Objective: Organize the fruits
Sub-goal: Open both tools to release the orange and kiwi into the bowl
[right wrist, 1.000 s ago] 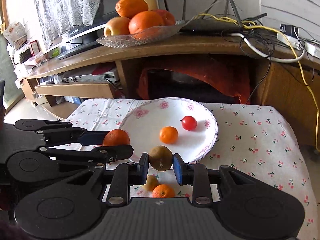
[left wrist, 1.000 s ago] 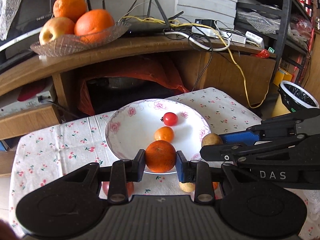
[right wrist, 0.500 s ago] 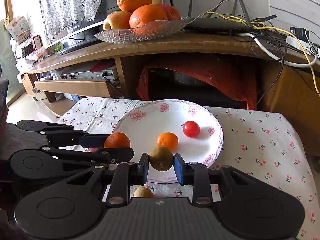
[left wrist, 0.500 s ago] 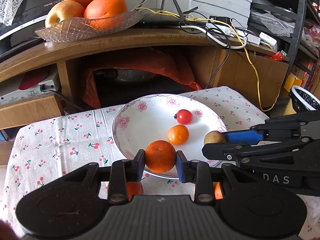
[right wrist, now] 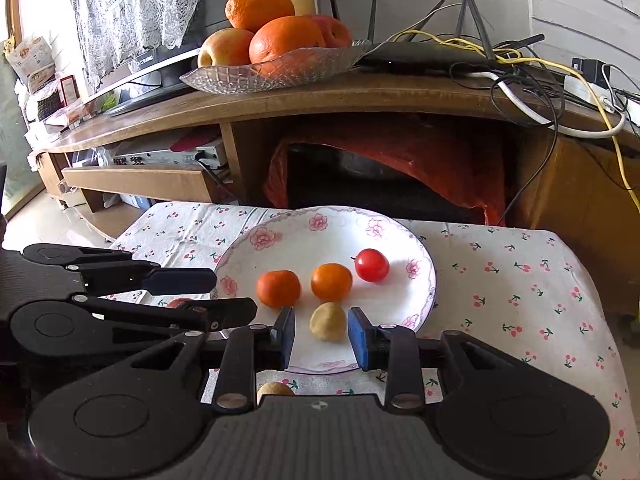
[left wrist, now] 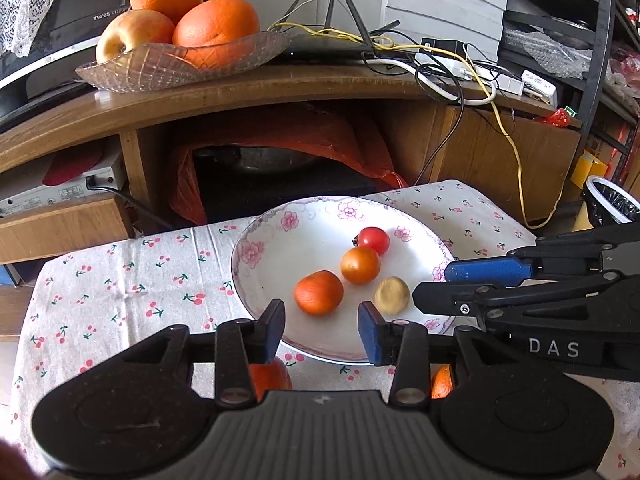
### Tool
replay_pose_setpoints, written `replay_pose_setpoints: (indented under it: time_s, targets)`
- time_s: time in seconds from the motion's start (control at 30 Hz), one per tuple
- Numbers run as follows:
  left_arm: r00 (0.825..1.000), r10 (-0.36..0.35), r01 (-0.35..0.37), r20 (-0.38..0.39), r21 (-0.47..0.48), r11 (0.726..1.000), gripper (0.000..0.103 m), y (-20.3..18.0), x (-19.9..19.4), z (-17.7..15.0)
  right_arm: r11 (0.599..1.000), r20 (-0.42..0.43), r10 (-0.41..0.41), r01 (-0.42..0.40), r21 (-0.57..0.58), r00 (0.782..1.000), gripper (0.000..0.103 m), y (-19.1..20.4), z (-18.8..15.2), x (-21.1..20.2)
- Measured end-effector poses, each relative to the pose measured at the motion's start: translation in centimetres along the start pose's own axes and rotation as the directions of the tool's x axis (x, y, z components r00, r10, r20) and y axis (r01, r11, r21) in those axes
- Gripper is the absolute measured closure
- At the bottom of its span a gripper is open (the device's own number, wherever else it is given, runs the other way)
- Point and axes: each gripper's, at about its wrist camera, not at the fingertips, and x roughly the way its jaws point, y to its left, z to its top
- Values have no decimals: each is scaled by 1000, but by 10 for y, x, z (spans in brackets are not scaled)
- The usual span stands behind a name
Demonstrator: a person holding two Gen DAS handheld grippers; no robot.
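Note:
A white floral plate (left wrist: 272, 240) (right wrist: 280, 236) on the cherry-print cloth holds a red tomato (left wrist: 374, 240) (right wrist: 372, 265), a small orange (left wrist: 360, 265) (right wrist: 331, 281), a tangerine (left wrist: 319, 293) (right wrist: 278, 289) and a tan-brown fruit (left wrist: 392, 295) (right wrist: 328, 321). My left gripper (left wrist: 322, 330) is open, just in front of the tangerine. My right gripper (right wrist: 321, 338) is open, its jaws on either side of the tan-brown fruit. More fruit lies on the cloth under the grippers: an orange one (left wrist: 270, 376), another orange one (left wrist: 442, 382), a tan one (right wrist: 274, 389).
A glass dish (left wrist: 180, 68) (right wrist: 280, 68) of oranges and an apple sits on the wooden shelf behind the table. Cables and a router (left wrist: 340, 46) lie on the shelf. A lined bin (left wrist: 612, 204) stands at far right.
Both grippers have opened and let go of their fruit. The tangerine and the tan-brown fruit now rest on the plate. Both grippers moved forward over the plate's near rim.

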Motion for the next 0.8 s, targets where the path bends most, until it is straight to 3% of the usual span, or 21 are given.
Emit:
replay_pose_setpoints:
  time_s: [0.53, 0.8]
  targets:
    - [999, 6, -6, 34, -17, 1000, 54, 1, -39, 0, 999, 18, -16, 15, 41, 1000, 72, 0, -5, -32]
    - [1000, 16, -16, 1, -29, 999, 54, 7, -67, -20, 998, -32, 19, -17, 60, 999, 72, 15, -23, -47]
